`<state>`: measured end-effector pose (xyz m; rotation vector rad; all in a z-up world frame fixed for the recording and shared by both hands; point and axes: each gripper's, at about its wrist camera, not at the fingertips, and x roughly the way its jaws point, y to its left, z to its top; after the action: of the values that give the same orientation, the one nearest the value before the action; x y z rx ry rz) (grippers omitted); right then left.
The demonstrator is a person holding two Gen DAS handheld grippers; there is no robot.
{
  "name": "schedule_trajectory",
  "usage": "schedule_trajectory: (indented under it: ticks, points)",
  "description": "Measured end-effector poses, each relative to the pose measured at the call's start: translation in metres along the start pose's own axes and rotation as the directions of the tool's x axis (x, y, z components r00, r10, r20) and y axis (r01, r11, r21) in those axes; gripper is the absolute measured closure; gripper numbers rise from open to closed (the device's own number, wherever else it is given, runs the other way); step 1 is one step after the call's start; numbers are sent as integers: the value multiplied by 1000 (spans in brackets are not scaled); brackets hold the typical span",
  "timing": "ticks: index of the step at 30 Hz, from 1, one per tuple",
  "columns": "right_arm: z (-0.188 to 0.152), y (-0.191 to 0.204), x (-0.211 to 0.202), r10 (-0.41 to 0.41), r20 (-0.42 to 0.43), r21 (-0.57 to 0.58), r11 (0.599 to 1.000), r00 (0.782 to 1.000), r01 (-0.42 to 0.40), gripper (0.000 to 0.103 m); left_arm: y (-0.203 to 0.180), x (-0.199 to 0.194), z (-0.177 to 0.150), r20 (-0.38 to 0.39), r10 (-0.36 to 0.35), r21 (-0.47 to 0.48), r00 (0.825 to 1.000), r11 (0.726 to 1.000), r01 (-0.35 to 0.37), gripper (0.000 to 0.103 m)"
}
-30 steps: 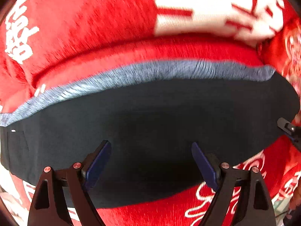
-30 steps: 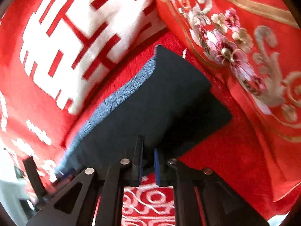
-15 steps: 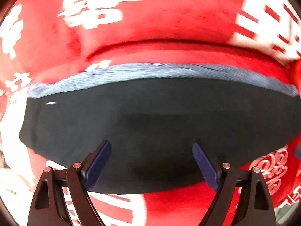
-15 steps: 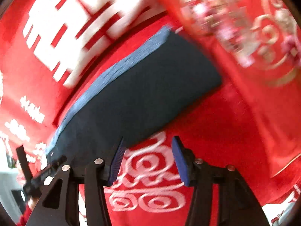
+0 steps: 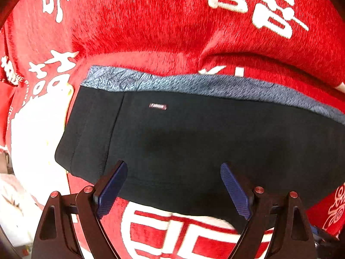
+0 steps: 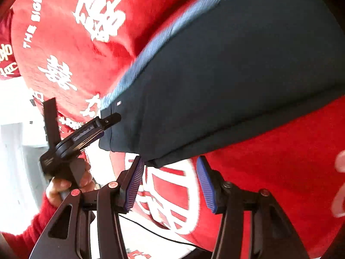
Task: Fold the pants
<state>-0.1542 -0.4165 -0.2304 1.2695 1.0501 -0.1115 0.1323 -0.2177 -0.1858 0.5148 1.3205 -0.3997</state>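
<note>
Right gripper (image 6: 170,183) at bottom centre: jaws have just been opening, nothing between them. Left gripper (image 5: 174,187) spread wide, empty. Folded dark navy pants with grey waistband (image 5: 204,136) lie mid-frame beyond, on red plush blanket with white characters (image 5: 151,21).
</note>
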Motion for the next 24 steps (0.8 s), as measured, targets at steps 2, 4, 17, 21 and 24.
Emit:
schedule_trajectory:
  ticks: [2,4,17,21,24]
  points:
    - [2,5,13,-16,11,3,1000,1000,16,49,5,5,-2,5,-20,17,1000,1000,20,14]
    - [7,6,18,-28,25,10,1000,999,27,49,2,12,-2,8,-39,34,999,999,39,14]
    - [7,1,4,-25,46,141,990,999,18,56,-36,15,5,25,-124,112,992,986,120,14]
    - [17,-4,7,-33,61,180,983,998,22,90,-41,18,7,10,-140,111,990,984,138,14]
    - [9,7,-5,-84,94,108,991,992,74,94,-52,17,-2,5,-140,170,990,976,138,14]
